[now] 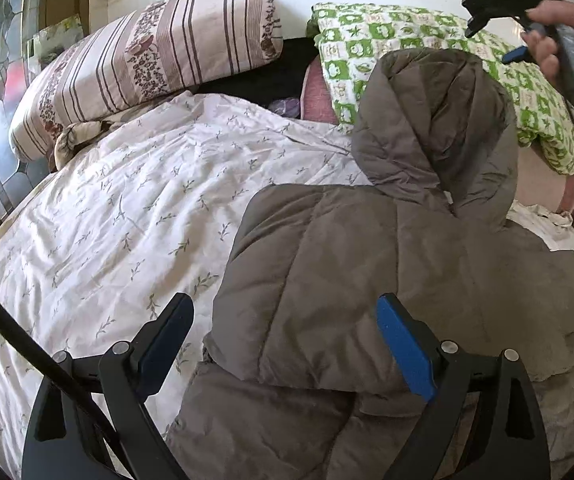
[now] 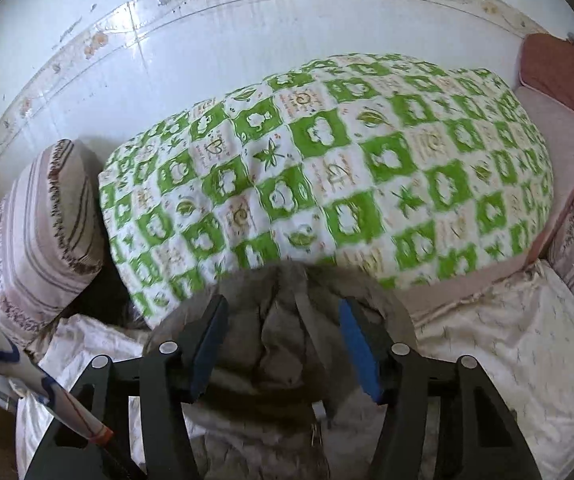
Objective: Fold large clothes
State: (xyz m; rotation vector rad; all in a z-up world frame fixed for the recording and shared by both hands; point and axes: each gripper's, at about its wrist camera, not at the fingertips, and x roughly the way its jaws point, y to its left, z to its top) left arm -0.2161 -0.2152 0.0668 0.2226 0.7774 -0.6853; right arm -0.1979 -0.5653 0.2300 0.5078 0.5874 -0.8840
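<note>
Just one brown jacket, two pillows.

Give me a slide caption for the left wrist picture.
Open left gripper hovers over a grey-brown hooded puffer jacket spread on a white sprigged quilt.

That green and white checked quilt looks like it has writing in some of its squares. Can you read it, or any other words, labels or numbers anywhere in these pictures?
Green and white quilt: small tan lettering sits in the pale squares around the swirl and heart motifs, but it is too small and blurred to read.
Grey-brown hooded jacket: no label or lettering shows.
Striped pillow: floral pattern only, no words.
White sprigged bedspread: no text.
Nothing else legible in either view.
</note>
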